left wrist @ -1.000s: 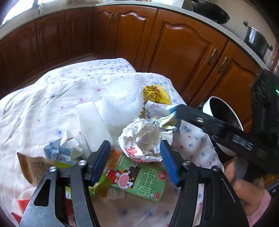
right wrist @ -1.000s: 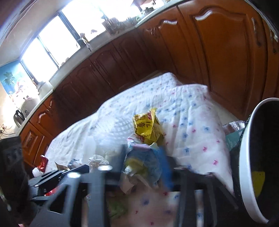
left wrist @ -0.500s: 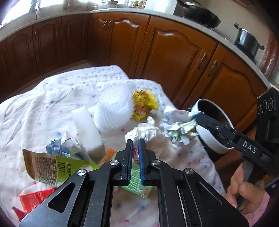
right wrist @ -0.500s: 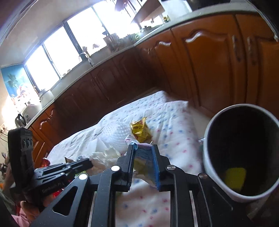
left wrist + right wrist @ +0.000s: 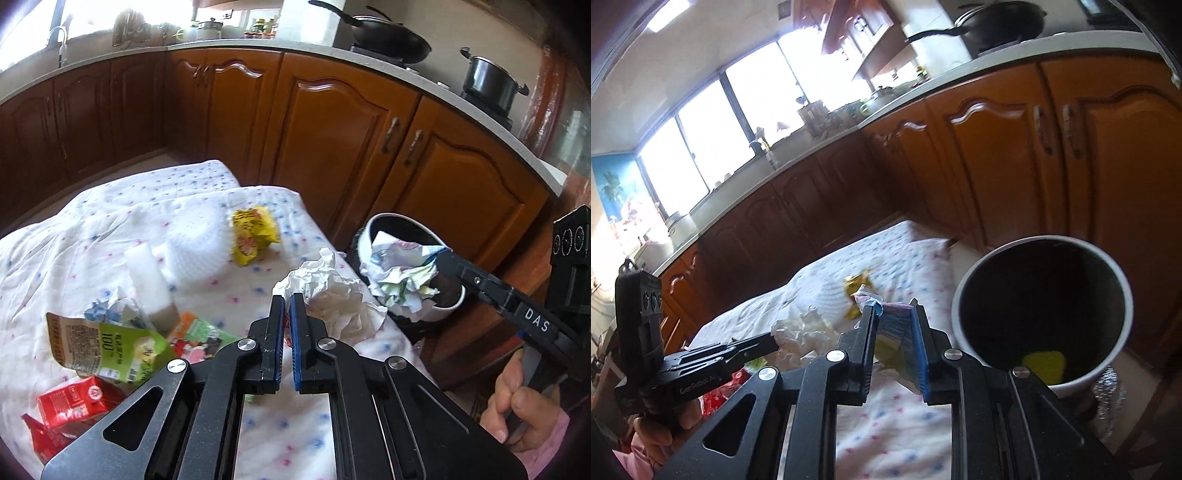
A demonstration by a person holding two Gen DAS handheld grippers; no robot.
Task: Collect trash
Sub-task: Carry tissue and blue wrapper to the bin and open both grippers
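My left gripper is shut on the lower edge of a crumpled white paper, held a little above the dotted tablecloth. In the right wrist view the left gripper points right, and the paper is at its tip. My right gripper is shut on a crumpled blue, white and yellow wrapper. In the left wrist view the right gripper holds this wrapper over the white-rimmed black bin. A yellow scrap lies in the bin.
On the cloth lie a yellow wrapper, white foam netting, a white foam block, a green carton, a green pouch and a red carton. Wooden cabinets stand close behind the bin.
My left gripper shut on the white paper's edge and rose with it. My right gripper carried its wrapper up and to the right, from the table to the bin's rim.
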